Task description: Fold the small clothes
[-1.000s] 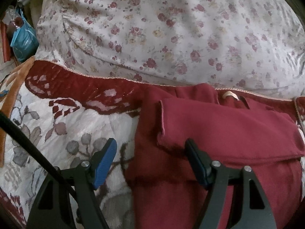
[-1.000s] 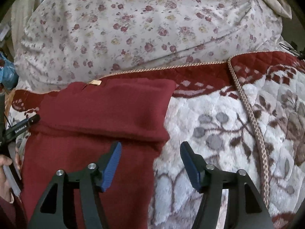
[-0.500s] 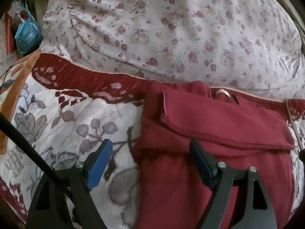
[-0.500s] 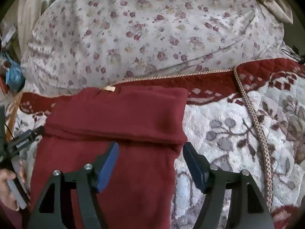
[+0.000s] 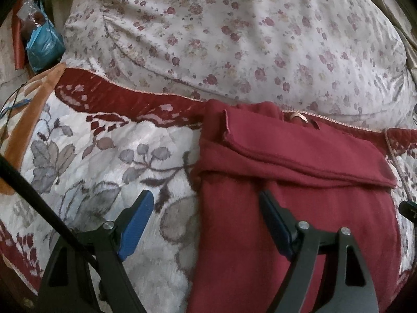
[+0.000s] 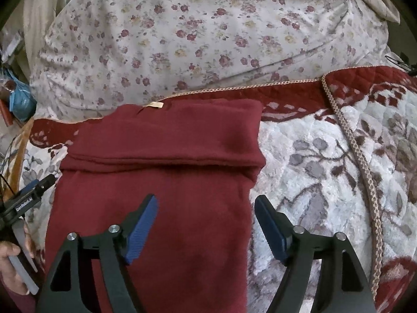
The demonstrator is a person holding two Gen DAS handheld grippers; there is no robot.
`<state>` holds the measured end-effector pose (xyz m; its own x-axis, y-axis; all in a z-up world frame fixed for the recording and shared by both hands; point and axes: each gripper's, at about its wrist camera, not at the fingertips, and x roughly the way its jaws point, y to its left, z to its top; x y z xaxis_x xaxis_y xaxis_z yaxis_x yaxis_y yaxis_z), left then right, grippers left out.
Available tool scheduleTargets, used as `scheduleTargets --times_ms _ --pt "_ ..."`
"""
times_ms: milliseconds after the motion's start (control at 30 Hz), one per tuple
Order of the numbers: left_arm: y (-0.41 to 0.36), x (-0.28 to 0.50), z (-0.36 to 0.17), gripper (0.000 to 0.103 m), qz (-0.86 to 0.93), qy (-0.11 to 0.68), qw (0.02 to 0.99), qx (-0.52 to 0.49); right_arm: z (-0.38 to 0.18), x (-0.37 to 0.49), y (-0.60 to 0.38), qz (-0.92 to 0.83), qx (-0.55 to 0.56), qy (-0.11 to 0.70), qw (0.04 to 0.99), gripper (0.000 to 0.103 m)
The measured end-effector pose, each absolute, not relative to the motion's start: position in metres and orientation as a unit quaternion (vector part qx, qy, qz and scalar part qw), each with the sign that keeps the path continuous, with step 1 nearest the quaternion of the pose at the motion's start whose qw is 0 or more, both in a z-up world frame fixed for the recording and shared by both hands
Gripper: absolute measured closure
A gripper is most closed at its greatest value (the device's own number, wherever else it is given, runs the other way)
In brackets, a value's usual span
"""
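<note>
The dark red garment [image 5: 299, 208] lies flat on a white bedspread [image 5: 109, 161] with grey leaves and a dark red border, its far end folded back toward the tongs into a flap [image 5: 299, 148] with a small tan label [image 5: 299, 116] at the far edge. Beyond it rises a pale quilt [image 5: 234, 39] printed with small red flowers.

The left gripper [image 5: 206, 224] hangs above the garment's left edge, released and gripping nothing: its left finger is over the bedspread, its right finger over the red cloth, neither pressing down.

The right gripper [image 6: 206, 224] straddles the garment's [image 6: 156, 208] right edge, its jaws opening, with the cloth edge below the gap but not pinched. Its left finger is over the cloth and its right finger over the bedspread [image 6: 325, 182]. A braided cord [image 6: 365, 169] runs along the bedspread off to its right.

Far left of the left gripper, a blue bag [image 5: 44, 47] sits beyond the bed.
</note>
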<state>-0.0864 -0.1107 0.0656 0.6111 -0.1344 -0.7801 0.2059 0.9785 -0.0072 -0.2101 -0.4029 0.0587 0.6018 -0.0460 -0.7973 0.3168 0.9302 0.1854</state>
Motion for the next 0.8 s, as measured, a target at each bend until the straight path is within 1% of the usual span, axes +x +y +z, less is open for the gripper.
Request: scheduleTargets --times_ms 267,467,800 --pt "-0.107 -0.118 0.065 0.021 -0.101 0.44 0.891 0.055 0.057 -0.231 -0.4 -0.083 0.166 0.449 0.874 0.021" --pt "-0.097 -0.138 0.067 0.021 -0.097 0.452 0.886 0.043 0.052 -0.258 -0.406 -0.064 0.188 0.451 0.87 0.02" --pt "-0.082 -0.165 0.081 0.021 -0.085 0.453 0.886 0.049 0.039 -0.29 -0.403 -0.053 0.18 0.481 0.857 0.019"
